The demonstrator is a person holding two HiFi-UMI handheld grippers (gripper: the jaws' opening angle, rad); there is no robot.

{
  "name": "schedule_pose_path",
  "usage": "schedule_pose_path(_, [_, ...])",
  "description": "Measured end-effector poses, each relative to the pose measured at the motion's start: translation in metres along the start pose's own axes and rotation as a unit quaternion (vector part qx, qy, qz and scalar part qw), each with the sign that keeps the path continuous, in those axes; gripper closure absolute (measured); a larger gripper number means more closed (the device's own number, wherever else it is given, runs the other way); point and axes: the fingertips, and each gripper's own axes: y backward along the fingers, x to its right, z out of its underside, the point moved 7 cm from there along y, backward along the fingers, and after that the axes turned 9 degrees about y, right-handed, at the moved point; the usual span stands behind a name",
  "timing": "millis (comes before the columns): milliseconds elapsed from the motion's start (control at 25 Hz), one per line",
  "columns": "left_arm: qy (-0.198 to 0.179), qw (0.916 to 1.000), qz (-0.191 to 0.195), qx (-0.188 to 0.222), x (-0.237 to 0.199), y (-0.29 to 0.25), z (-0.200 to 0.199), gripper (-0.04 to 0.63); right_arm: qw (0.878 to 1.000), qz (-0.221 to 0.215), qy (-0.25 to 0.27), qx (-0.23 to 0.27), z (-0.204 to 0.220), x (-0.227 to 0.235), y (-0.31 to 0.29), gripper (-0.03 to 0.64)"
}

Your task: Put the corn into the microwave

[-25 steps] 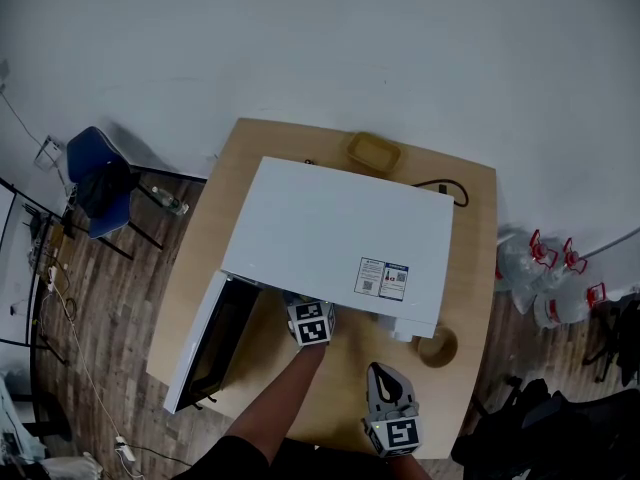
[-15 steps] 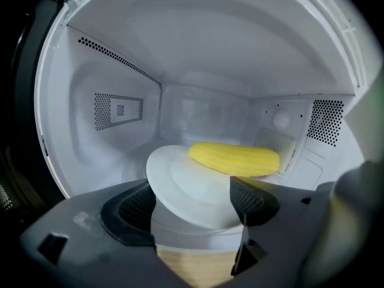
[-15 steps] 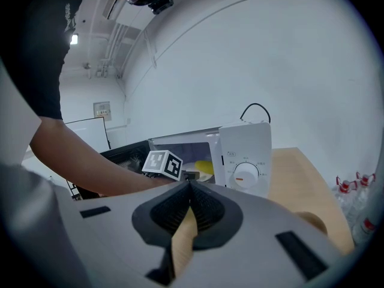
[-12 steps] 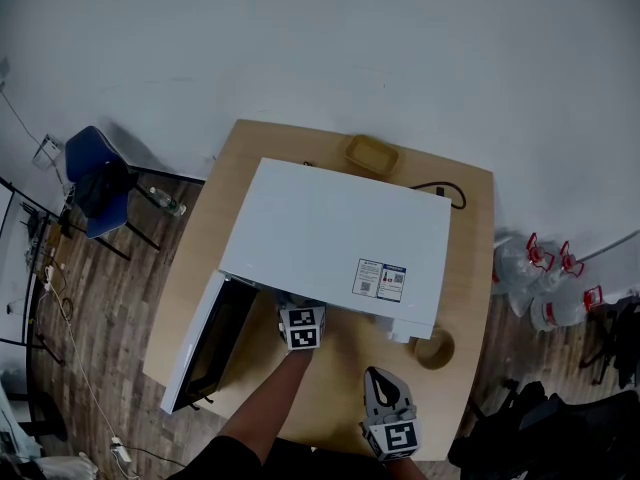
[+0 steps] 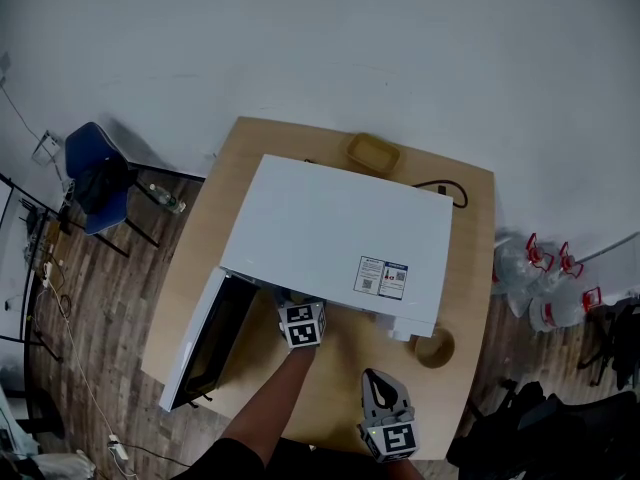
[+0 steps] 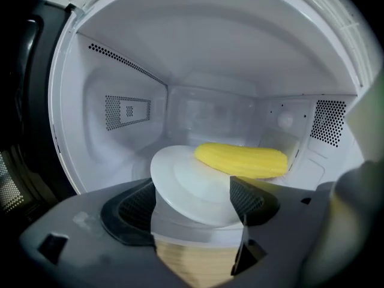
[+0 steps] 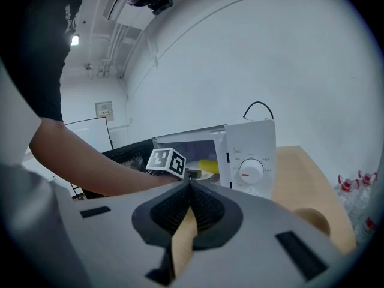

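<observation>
Corn (image 6: pixel 241 159) lies on the white plate (image 6: pixel 174 182) inside the microwave (image 6: pixel 120 71), toward the right wall. Your left gripper (image 6: pixel 193 192) sits at the opening, jaws wide and pressing on nothing. Your right gripper (image 7: pixel 191 188) is closed and empty. Judgement: the cob is light, firm and ridged, and likely to roll, so take it across mid-length.

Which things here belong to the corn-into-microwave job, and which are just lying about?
Job: corn on white plate, open microwave, left gripper.
Lying about: wooden bowl, tan tray, blue chair, jugs on the floor.
</observation>
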Motion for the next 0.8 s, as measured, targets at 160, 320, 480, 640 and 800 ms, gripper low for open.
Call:
schedule_pose_path(160, [-0.023,0.9996,-0.017,0.0,0.0016,0.0031,0.0,0.235,1.0,-0.001,0.016,0.007,-0.0039,-0.0024,-0.0001,0.558])
schedule_pose_path(320, [-0.048,0.9986,-0.022,0.006,0.0028,0.001,0.0002,0.23,1.0,-0.007,0.017,0.014,-0.0084,-0.0072,-0.0021,0.558])
schedule_pose_path(480, [-0.037,0.9993,0.005,0.007,0.0005,-0.004,-0.0022,0.23,1.0,-0.005,0.013,0.017,-0.0086,-0.0076,-0.0013,0.558])
schedule_pose_path(640, [-0.036,0.9985,0.036,0.02,-0.0014,-0.0055,-0.0022,0.23,1.0,0.0,0.007,0.005,-0.0056,-0.0051,0.0024,0.558])
schedule_pose_path(800, [-0.038,0.9985,0.034,0.019,-0.0024,-0.0017,-0.0001,0.23,1.0,-0.001,0.006,0.001,-0.0049,-0.0064,0.0025,0.558])
